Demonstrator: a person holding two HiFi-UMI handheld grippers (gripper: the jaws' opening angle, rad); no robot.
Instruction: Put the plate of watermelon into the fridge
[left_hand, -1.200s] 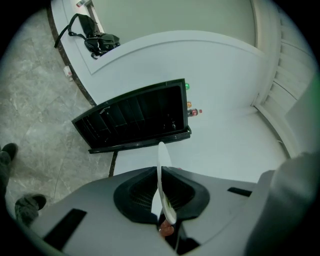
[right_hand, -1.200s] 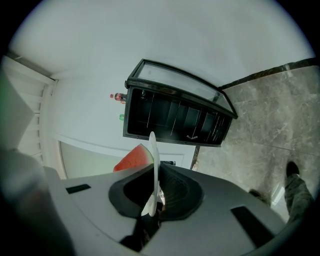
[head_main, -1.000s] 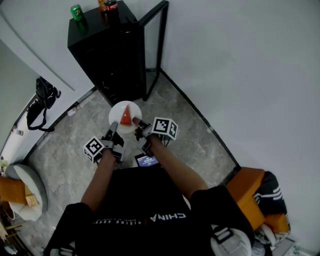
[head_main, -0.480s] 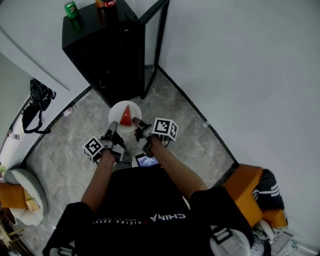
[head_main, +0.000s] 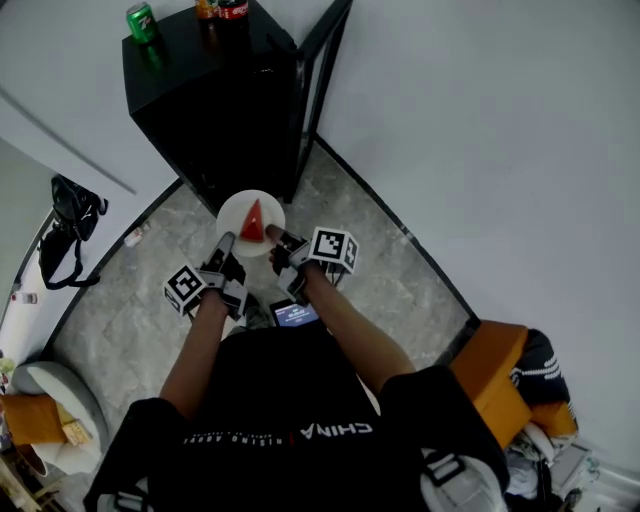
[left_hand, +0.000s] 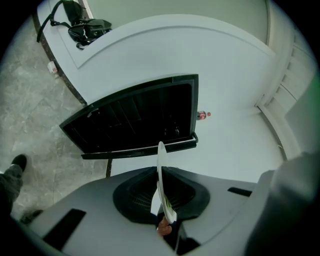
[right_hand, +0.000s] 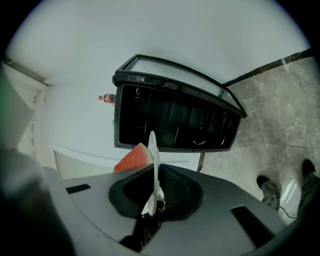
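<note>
The left tongs (head_main: 222, 256) were squeezed on the left edge of a white plate (head_main: 232, 214). The right tongs (head_main: 279, 243) were squeezed on its right edge. The plate was up in the air between them. A red slice of watermelon (head_main: 253, 223) sat on it. The plate was right in front of the black fridge (head_main: 215, 100), not inside. The fridge door (head_main: 326, 60) stood open.

A pale grey marbled floor (head_main: 130, 300) meets plain white walls (head_main: 480, 130) along a dark skirting strip (head_main: 400, 235). A black bag (head_main: 65, 215) sits against the left wall. An orange seat (head_main: 495, 375) stands near right, a round pale seat (head_main: 45, 385) near left.
</note>
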